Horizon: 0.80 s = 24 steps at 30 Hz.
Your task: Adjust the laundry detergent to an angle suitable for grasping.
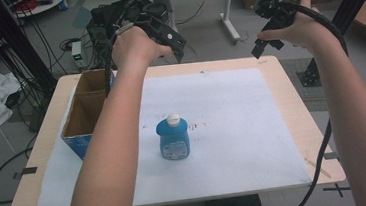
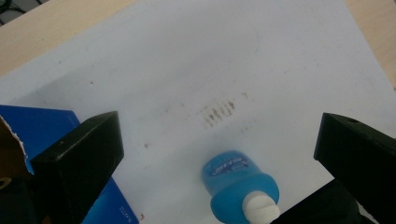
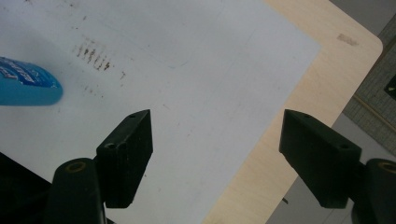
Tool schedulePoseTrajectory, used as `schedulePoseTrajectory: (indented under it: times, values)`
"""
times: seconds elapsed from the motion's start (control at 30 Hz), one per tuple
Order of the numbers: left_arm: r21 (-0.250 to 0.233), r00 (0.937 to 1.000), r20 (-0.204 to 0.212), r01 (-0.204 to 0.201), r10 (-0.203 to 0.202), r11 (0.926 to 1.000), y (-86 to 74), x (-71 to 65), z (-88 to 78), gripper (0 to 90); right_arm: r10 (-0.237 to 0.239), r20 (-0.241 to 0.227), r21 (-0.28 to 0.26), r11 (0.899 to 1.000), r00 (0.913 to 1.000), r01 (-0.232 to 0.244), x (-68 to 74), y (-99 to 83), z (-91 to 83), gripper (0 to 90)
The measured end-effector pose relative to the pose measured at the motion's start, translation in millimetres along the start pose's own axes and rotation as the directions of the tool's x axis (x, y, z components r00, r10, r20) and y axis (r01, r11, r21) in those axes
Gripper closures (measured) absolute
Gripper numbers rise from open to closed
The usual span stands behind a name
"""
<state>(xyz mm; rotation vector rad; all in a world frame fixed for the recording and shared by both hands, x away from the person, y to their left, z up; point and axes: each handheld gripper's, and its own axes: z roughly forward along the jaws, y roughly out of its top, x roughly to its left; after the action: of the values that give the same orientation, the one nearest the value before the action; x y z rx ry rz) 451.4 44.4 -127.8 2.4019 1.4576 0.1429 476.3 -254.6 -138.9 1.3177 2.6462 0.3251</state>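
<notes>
Start of the reach, both tools raised. The bottle [image 1: 173,137] stands upright near the middle of the white sheet [image 1: 233,128], just right of the open box [image 1: 86,116] at the table's left side. I hold the left gripper [image 1: 179,50] high above the far edge, jaws spread wide and empty; its view looks down on the bottle's white cap [image 2: 260,209]. The right gripper [image 1: 261,46], likewise wide open and empty, hangs over the far right corner.

To do this well, I judge I should descend squarely, straddle the bottle's body below the cap, and close gently so it does not tip. The sheet is bare to the right; the box wall crowds the left.
</notes>
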Motion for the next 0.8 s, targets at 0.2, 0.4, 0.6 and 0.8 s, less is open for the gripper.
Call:
schedulePoseTrajectory:
  times: [0.2, 0.4, 0.6, 0.8]
  values:
    - [0.016, 0.9999, 0.003, -0.013, 0.013, 0.9998, -0.7, -1.0, 0.5, 2.5, -0.005, 0.001, -0.007, 1.000, 1.0000, 0.005, -2.0, -3.3, -0.5, 26.1]
    - [0.004, 0.9999, -0.006, -0.009, 0.009, 1.0000, -2.6, -2.7, -2.0, 2.4, -0.002, -0.001, -0.015, 1.000, 1.0000, 0.002, -2.6, -6.0, -0.5, 26.0]
    - [-0.001, 0.9999, -0.010, -0.008, 0.008, 1.0000, -3.2, -2.0, -3.2, 2.4, 0.000, -0.009, -0.010, 1.000, 1.0000, 0.000, -4.4, -7.9, 2.4, 26.0]
    - [-0.003, 0.9999, -0.014, -0.006, 0.006, 1.0000, -5.6, -2.6, -5.4, 2.3, -0.004, -0.012, -0.007, 1.000, 0.9999, 0.004, -4.4, -6.4, 5.5, 26.0]
